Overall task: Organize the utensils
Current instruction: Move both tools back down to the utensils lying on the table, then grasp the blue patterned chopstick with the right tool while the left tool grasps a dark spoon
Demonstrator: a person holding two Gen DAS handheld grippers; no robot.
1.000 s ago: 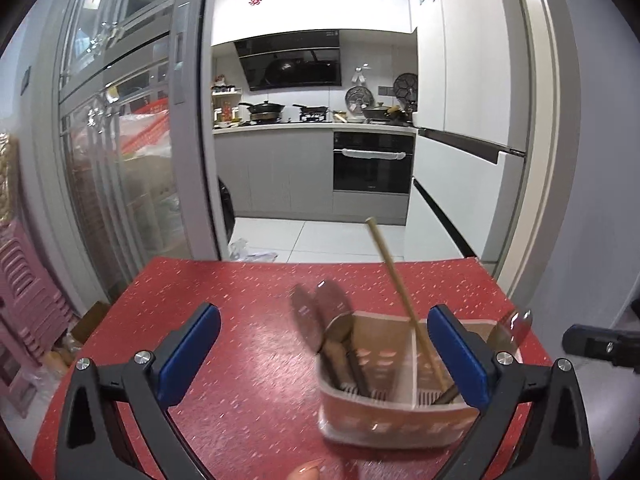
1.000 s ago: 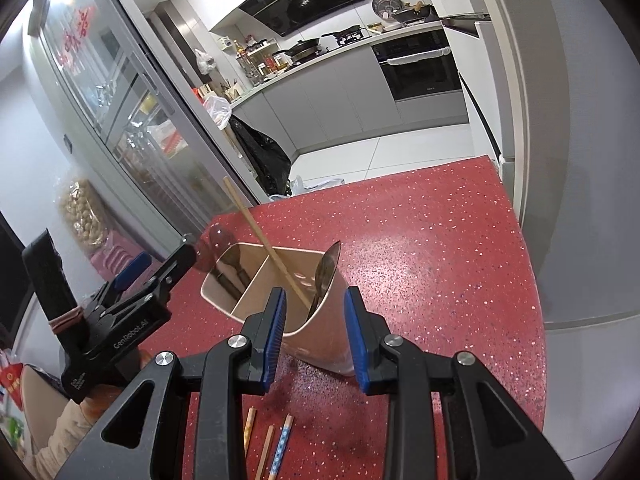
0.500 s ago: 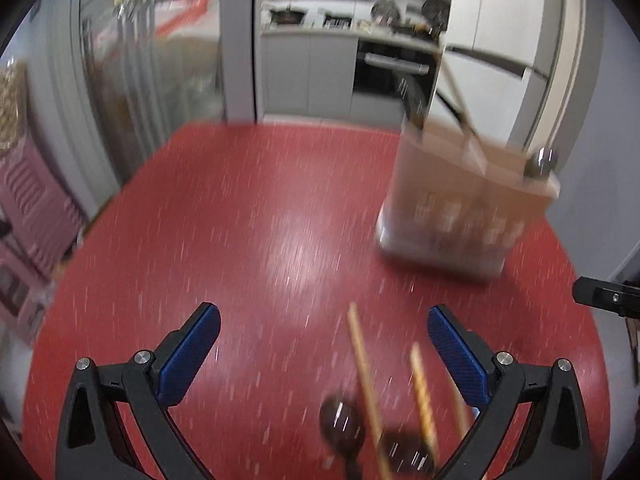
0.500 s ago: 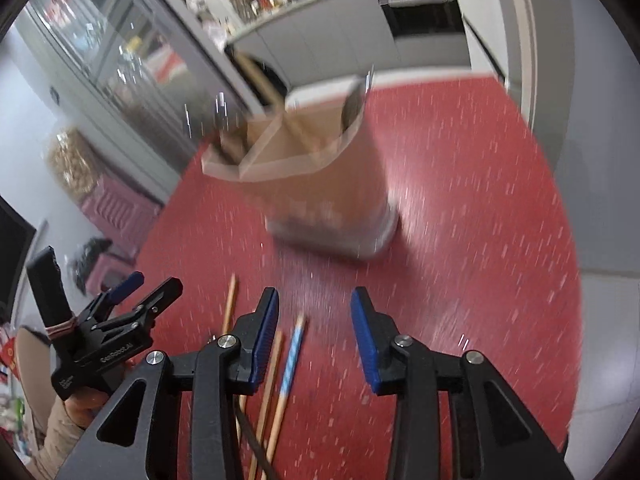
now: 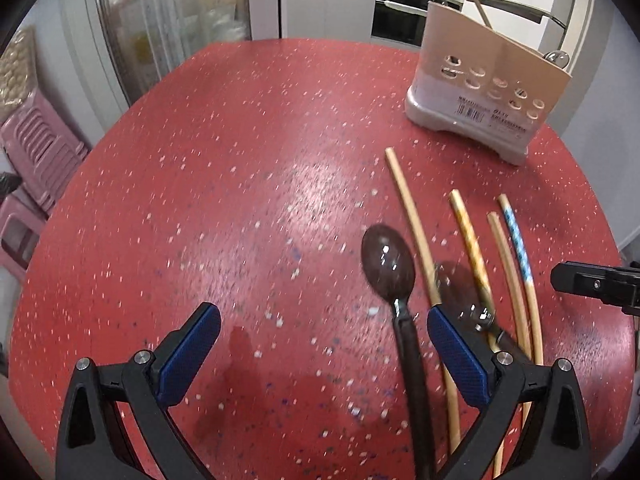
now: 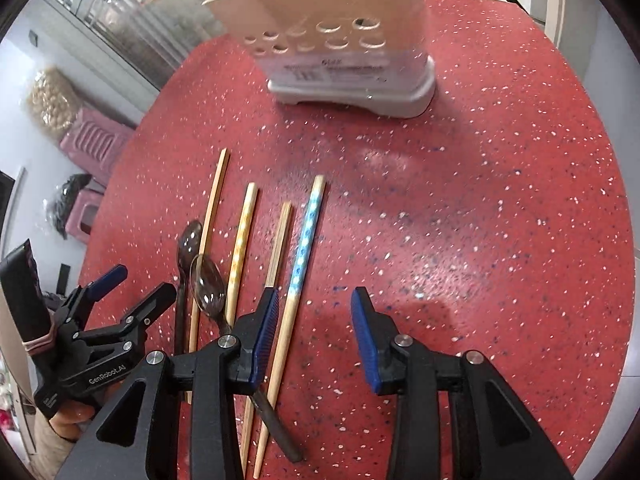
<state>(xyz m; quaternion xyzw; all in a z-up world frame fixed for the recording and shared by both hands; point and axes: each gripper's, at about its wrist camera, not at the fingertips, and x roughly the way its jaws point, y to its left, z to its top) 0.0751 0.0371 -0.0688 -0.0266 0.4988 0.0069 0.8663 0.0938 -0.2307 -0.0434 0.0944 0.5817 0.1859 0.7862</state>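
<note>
A red speckled tabletop [image 5: 240,168] stands in a kitchen. On it lie four chopsticks [image 6: 305,240] and two spoons [image 5: 387,264], near a beige caddy [image 5: 480,80] holding more utensils. Both grippers, left [image 5: 324,356] and right [image 6: 314,332], hover with fingers spread, empty

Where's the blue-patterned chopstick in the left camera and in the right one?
Left wrist: blue chopstick is at right, the outermost of four sticks, next to a plain one.
Right wrist: it lies left of center, running under the right gripper's left finger.
Shared landmark: the beige holder beyond the chopstick tips.
</note>
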